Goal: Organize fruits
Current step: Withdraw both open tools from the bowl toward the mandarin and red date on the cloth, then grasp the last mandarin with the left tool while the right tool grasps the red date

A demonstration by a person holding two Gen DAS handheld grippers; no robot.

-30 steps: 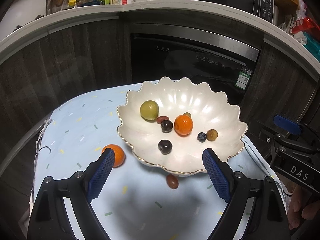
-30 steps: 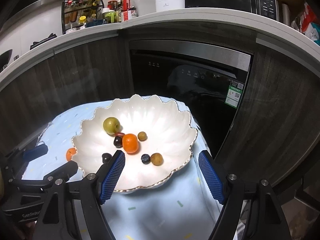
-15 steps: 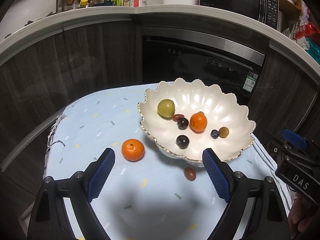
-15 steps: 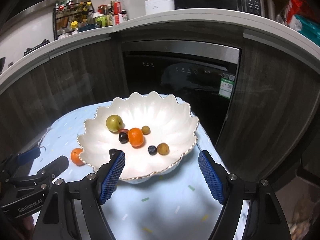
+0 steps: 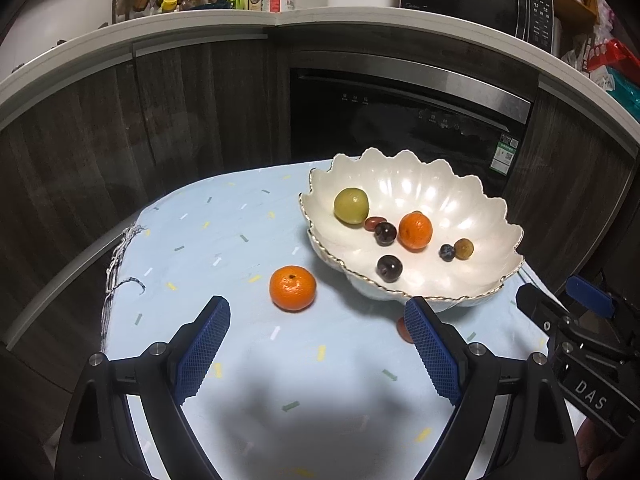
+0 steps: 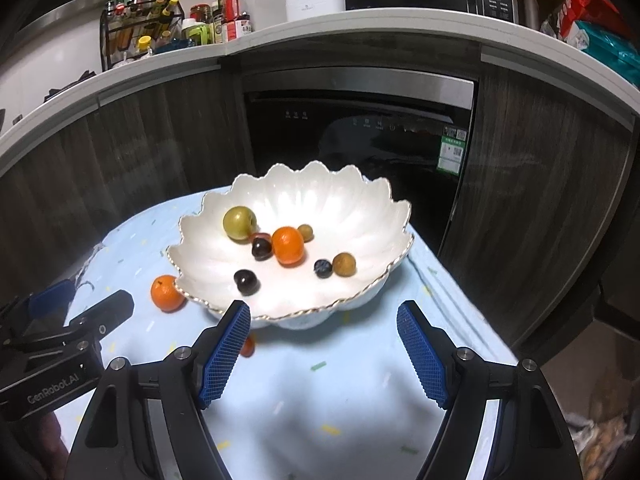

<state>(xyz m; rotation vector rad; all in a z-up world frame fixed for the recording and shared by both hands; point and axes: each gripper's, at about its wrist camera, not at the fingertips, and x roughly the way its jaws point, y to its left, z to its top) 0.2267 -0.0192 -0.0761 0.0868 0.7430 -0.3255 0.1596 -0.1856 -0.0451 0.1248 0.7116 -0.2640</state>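
Both pairs of fingers stand wide apart and hold nothing. The left gripper (image 5: 316,352) hovers over the pale blue cloth on the worktop (image 5: 208,248), and the loose tangerine (image 5: 293,288) lies just ahead of its fingers, slightly toward the left one, clear of both pads. The scalloped white bowl (image 5: 472,200) sits ahead and to the right of these fingers; a small reddish fruit (image 5: 401,328) lies on the cloth right at the tip of the right finger, half hidden behind it, under the bowl's rim.

The right gripper (image 6: 323,350) faces the near edge of the bowl, its fingers on either side of that edge but short of it. In that view the reddish fruit peeks out beside its left finger, and the tangerine lies off to the left, near the other gripper's body.

Inside the bowl lie a green fruit (image 5: 351,205), a second tangerine (image 5: 415,231), two dark plums, a blueberry and a few small brownish pieces.

The risks, as I judge them: the tangerine is round and on soft cloth, so an off-centre close could squeeze it sideways and roll it toward the worktop's edge. The small reddish fruit is easily nudged under the bowl's overhang by the finger beside it. With both grippers close together, they could also bump each other or catch the bowl's rim and tip it.
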